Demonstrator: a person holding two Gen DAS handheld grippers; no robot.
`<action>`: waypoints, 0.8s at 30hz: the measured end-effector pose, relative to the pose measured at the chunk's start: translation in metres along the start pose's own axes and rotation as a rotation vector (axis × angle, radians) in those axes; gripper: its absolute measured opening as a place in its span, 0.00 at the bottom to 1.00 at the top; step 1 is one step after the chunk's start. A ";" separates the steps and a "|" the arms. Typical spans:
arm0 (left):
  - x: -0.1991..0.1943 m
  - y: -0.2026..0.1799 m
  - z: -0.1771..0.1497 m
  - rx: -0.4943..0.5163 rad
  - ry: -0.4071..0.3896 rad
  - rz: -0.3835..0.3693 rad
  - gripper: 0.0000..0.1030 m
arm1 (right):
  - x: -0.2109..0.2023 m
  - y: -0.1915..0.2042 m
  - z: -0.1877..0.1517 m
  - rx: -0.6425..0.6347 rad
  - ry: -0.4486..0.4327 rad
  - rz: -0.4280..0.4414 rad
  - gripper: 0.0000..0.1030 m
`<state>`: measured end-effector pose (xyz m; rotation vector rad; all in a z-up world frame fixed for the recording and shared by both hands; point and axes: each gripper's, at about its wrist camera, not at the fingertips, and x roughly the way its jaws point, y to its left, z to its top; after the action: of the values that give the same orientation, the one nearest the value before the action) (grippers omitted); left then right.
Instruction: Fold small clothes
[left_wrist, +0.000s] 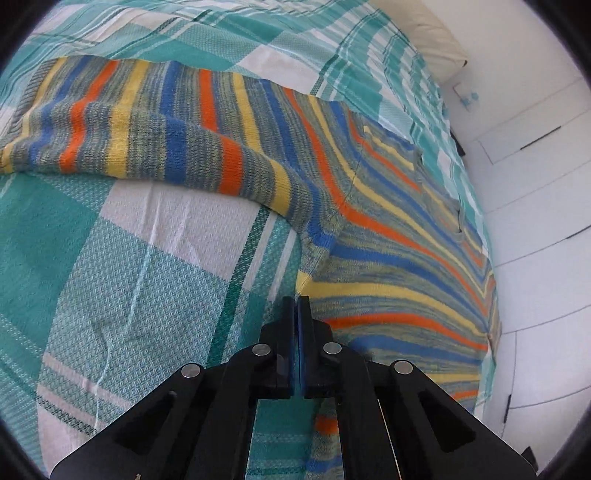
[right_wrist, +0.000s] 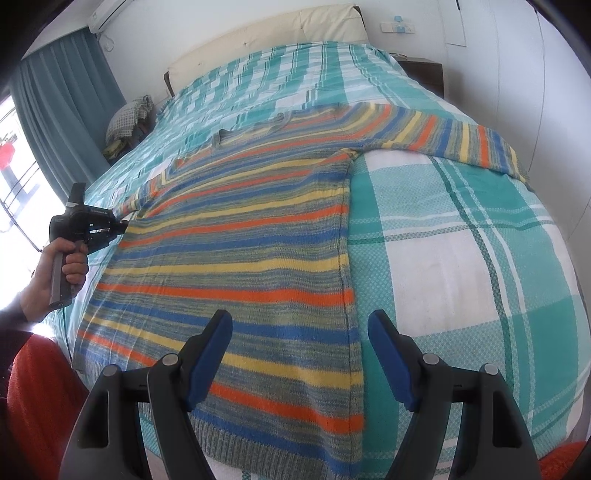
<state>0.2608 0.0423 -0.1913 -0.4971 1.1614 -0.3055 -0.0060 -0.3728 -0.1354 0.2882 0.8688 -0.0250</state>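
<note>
A striped knit sweater (right_wrist: 236, 236) in blue, orange, yellow and grey lies flat on the bed, hem nearest the right wrist camera. One sleeve (right_wrist: 454, 136) stretches out to the right. In the left wrist view the other sleeve (left_wrist: 122, 144) runs off to the left. My left gripper (left_wrist: 297, 299) is shut, its tips pinched at the sweater's (left_wrist: 388, 266) side edge just below the armpit. It also shows in the right wrist view, where a hand (right_wrist: 66, 269) holds the left gripper (right_wrist: 125, 223). My right gripper (right_wrist: 299, 332) hovers open above the sweater's lower right side seam, touching nothing.
A teal and white checked bedspread (right_wrist: 461, 258) covers the bed. A cream headboard (right_wrist: 266, 40) stands at the far end, with a dark nightstand (right_wrist: 424, 70) to its right. A teal curtain (right_wrist: 66, 92) and window are at left, white cabinet doors (left_wrist: 535, 206) beside the bed, and red cloth (right_wrist: 33, 387) at the near left.
</note>
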 end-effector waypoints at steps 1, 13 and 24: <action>0.000 -0.003 -0.001 0.011 -0.006 0.023 0.00 | 0.001 -0.001 0.000 0.006 0.003 0.001 0.73; -0.098 0.002 -0.060 0.107 -0.134 0.111 0.73 | -0.034 -0.017 0.011 0.068 -0.143 -0.100 0.86; -0.132 0.059 -0.120 0.098 -0.224 0.332 0.90 | -0.049 -0.042 0.011 0.168 -0.207 -0.238 0.91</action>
<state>0.0987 0.1299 -0.1536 -0.2396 0.9853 -0.0176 -0.0352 -0.4210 -0.1016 0.3317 0.6914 -0.3451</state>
